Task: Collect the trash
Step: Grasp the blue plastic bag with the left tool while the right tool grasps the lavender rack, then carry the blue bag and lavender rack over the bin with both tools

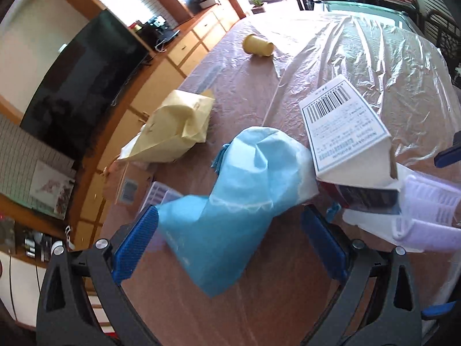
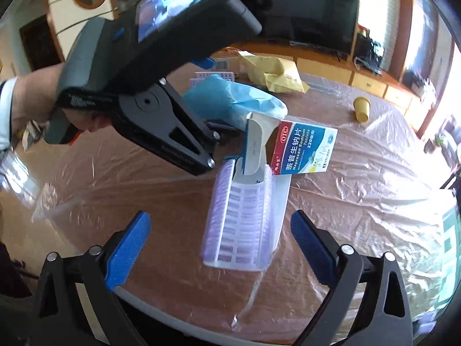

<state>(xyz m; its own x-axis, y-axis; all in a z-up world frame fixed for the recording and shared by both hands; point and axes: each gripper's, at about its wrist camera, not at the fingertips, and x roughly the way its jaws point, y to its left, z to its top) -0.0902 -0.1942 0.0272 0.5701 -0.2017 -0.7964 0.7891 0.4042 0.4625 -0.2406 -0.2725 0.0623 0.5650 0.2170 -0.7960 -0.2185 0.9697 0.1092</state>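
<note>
Two grippers work over a brown counter (image 2: 360, 178) under crinkled clear plastic film. In the right wrist view, at nine o'clock, a hand (image 2: 37, 101) holds the left gripper (image 1: 230, 239), whose jaws reach in toward a crumpled blue cloth (image 1: 230, 199); in the left wrist view the cloth lies between the blue pads, but whether they press it I cannot tell. At centre a lavender slatted basket (image 2: 245, 219) lies on its side, with an opened medicine box (image 2: 302, 150) resting on its far end. The right gripper (image 2: 219, 248) stands wide apart around the basket's near end, pads clear of it. At twelve o'clock lies a yellow padded envelope (image 2: 276, 75); at one o'clock, a tipped yellow paper cup (image 2: 362, 109). The counter is bare from two to four o'clock, out to its edge.
</note>
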